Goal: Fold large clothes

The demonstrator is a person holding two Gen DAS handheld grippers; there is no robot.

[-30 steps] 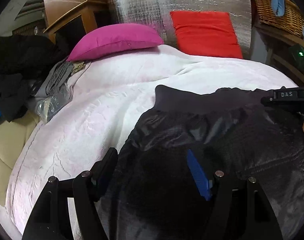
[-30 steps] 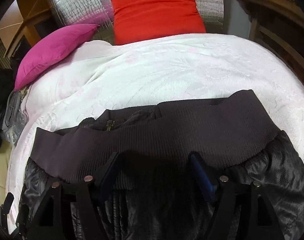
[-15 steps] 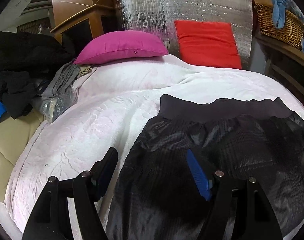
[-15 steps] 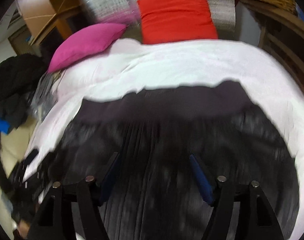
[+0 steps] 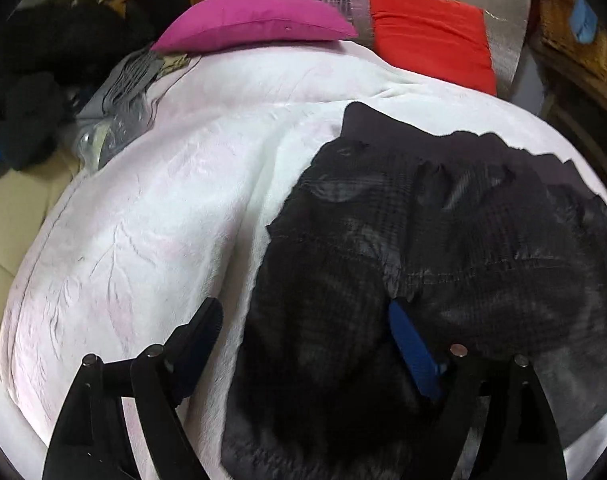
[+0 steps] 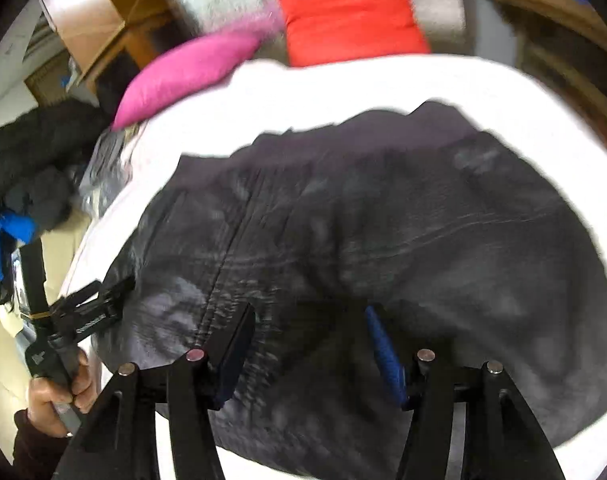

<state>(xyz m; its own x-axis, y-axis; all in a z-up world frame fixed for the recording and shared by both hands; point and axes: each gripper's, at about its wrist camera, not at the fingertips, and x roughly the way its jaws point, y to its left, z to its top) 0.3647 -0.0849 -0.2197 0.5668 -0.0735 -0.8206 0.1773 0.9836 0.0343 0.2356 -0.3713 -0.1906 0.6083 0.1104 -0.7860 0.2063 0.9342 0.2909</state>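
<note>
The black jacket (image 5: 443,248) is lying soft and slippery on the bed (image 5: 143,240), best taken at its ribbed hem (image 5: 383,128), while the left gripper (image 5: 303,332) jaws are opening and the right gripper (image 6: 309,340) jaws are closing, both empty.

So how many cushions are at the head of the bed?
2: a magenta cushion at the back left on the white blanket, and a red cushion to its right against the silver backing. Others may be hidden.

Both wrist views look steeply down, close over the dark quilted jacket (image 5: 443,248) (image 6: 383,240), facing the white bedspread's (image 5: 163,200) (image 6: 343,84) far edge.
</note>
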